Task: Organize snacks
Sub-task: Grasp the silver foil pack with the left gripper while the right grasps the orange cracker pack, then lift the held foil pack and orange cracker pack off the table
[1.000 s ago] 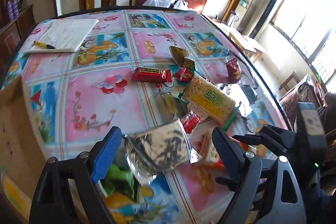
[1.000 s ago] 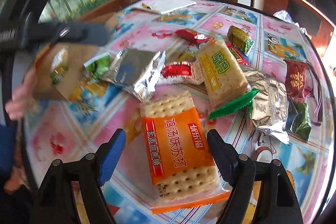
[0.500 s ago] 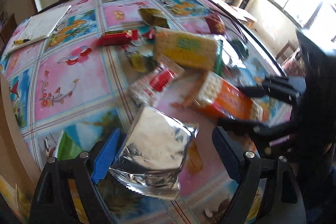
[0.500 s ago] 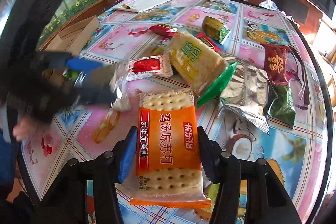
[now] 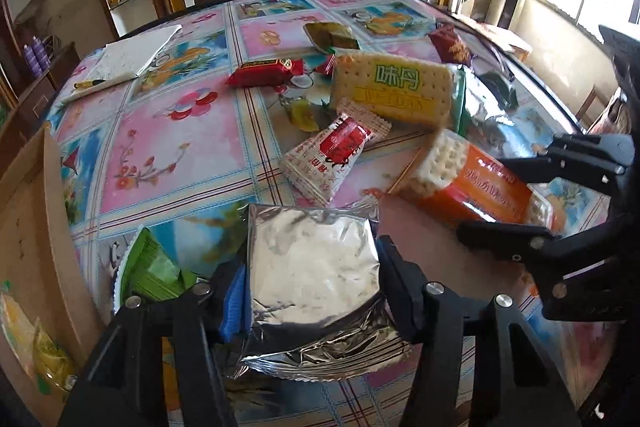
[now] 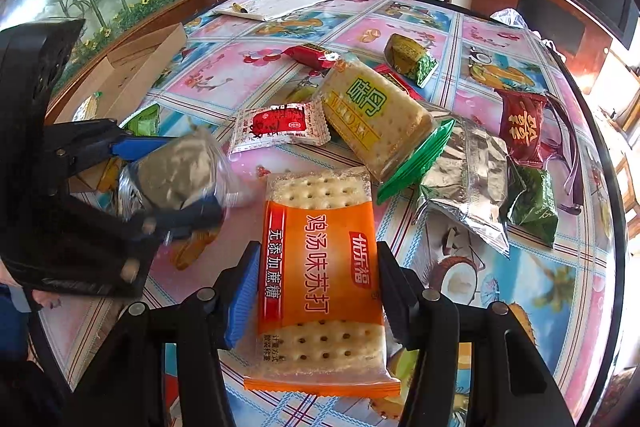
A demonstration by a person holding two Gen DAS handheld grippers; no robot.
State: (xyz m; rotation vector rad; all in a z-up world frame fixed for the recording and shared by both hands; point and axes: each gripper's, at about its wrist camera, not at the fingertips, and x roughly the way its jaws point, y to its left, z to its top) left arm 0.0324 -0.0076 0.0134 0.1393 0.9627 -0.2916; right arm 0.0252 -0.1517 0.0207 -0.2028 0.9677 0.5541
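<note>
orange cracker pack (image 6: 320, 267) lengthwise along right tongs (image 6: 316, 291)

The orange plastic-wrapped cracker pack (image 6: 320, 279) between the fingers of the right gripper (image 6: 316, 291) carries large white vertical characters 鸡汤味苏打, a red side strip reading 无添加蔗糖, and a small red brand badge. Just beyond it, the yellow-printed clear cracker pack with green end (image 6: 374, 117) shows green characters 味丹. Print on the other wrappers is too small to read.
</note>
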